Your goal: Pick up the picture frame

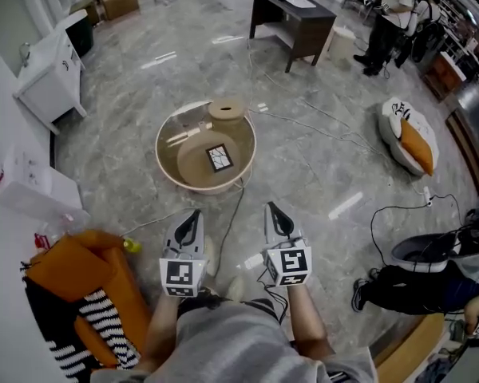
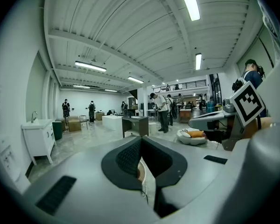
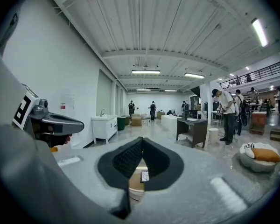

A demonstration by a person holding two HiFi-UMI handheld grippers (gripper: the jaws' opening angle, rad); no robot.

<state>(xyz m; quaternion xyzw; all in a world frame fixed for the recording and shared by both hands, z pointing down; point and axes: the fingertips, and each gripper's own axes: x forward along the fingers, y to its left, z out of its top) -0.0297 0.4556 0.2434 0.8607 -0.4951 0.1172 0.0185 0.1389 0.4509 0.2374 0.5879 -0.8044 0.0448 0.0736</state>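
Observation:
The picture frame (image 1: 218,157), small, dark-edged, with a black-and-white picture, lies flat inside a round beige basin (image 1: 166,159) on the grey marble floor. A tan cylinder (image 1: 227,110) stands at the basin's far rim. My left gripper (image 1: 195,212) and right gripper (image 1: 270,206) hover side by side short of the basin, both pointing toward it, both shut and holding nothing. In the right gripper view the frame (image 3: 144,176) and the basin (image 3: 134,192) show below the closed jaws. The left gripper view shows only a sliver of the basin (image 2: 141,172) behind its jaws.
A dark desk (image 1: 294,18) stands beyond the basin, a white cabinet (image 1: 52,74) at the left. Cables (image 1: 319,126) trail over the floor to the right. A white and orange cushion (image 1: 411,138) lies right, an orange bag (image 1: 80,270) near left. People (image 1: 387,14) stand at the back right.

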